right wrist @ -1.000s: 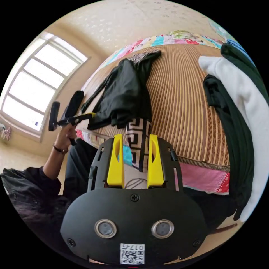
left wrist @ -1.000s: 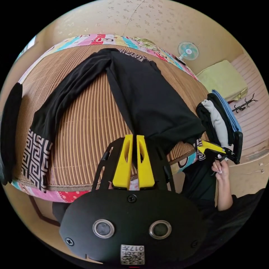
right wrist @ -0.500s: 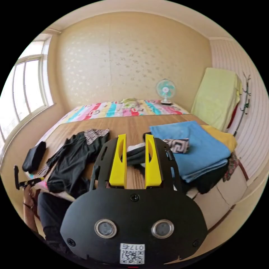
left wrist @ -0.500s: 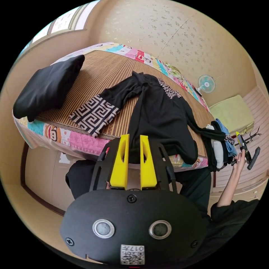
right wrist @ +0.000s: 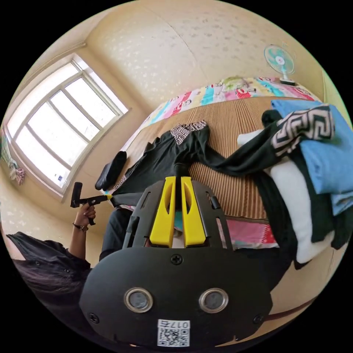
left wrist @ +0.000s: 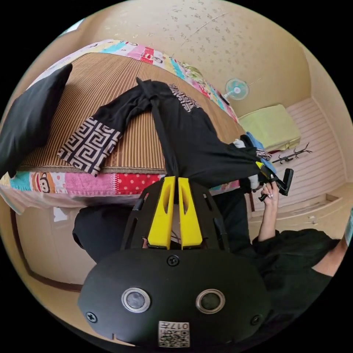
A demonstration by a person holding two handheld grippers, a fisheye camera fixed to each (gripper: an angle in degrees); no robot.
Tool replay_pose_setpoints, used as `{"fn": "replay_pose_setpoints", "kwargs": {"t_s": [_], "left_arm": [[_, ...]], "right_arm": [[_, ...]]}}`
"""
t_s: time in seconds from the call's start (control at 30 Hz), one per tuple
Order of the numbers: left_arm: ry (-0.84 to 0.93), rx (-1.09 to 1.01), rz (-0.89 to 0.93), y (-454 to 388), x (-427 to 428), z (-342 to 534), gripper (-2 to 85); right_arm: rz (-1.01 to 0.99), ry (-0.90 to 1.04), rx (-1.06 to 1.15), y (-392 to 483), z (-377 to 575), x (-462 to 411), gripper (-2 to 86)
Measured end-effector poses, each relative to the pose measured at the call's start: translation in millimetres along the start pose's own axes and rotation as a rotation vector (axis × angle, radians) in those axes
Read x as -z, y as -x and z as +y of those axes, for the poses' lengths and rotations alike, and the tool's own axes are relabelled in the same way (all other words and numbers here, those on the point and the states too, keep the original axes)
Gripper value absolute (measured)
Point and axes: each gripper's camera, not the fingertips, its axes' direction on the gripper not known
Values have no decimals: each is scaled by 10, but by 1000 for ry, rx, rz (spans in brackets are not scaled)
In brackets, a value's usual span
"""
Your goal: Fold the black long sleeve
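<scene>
Folding not yet begun; the garment is only being pulled straight. The black long sleeve (left wrist: 191, 136) lies on the bed (left wrist: 110, 81), body spread over the striped mat, hem end drawn past the bed's near edge.

Left gripper (left wrist: 175, 184): jaws pressed together, pinching one hem corner. Right gripper (right wrist: 178, 184): jaws likewise closed on black cloth at the other hem corner. The hem looks taut between the two.

One sleeve, with its patterned cuff (left wrist: 88, 145), lies flat on the mat, out to the side of the body. The other sleeve trails away from the body and is draped up over the pile of clothes (right wrist: 312, 161) at the bed's edge.

Judged remaining: free that sleeve from the pile, lay the body flat, fold both sleeves in, fold the body. No fold visible so far.
</scene>
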Motion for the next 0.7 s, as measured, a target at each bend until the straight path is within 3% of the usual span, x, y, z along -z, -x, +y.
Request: {"fn": "replay_pose_setpoints", "kwargs": {"t_s": [0.13, 0.23, 0.27, 0.4, 0.47, 0.57, 0.7], "left_arm": [[121, -52, 56, -106, 22, 178, 6], [207, 75, -19, 108, -234, 331, 24], [151, 145, -22, 256, -155, 392, 42], [-232, 418, 100, 901, 525, 614, 109], [-414, 525, -45, 1203, 957, 664, 122], [-473, 578, -213, 1431, 1089, 525, 101], [-357, 567, -145, 1718, 1066, 364, 51]], "right_arm": [[185, 207, 44, 52, 137, 500, 35], [333, 448, -10, -189, 345, 157, 40], [370, 488, -60, -317, 427, 29, 43], [338, 350, -90, -364, 509, 112, 62], [238, 275, -60, -315, 432, 193, 65], [138, 295, -25, -268, 270, 50, 65], [54, 346, 50, -77, 106, -265, 67]]}}
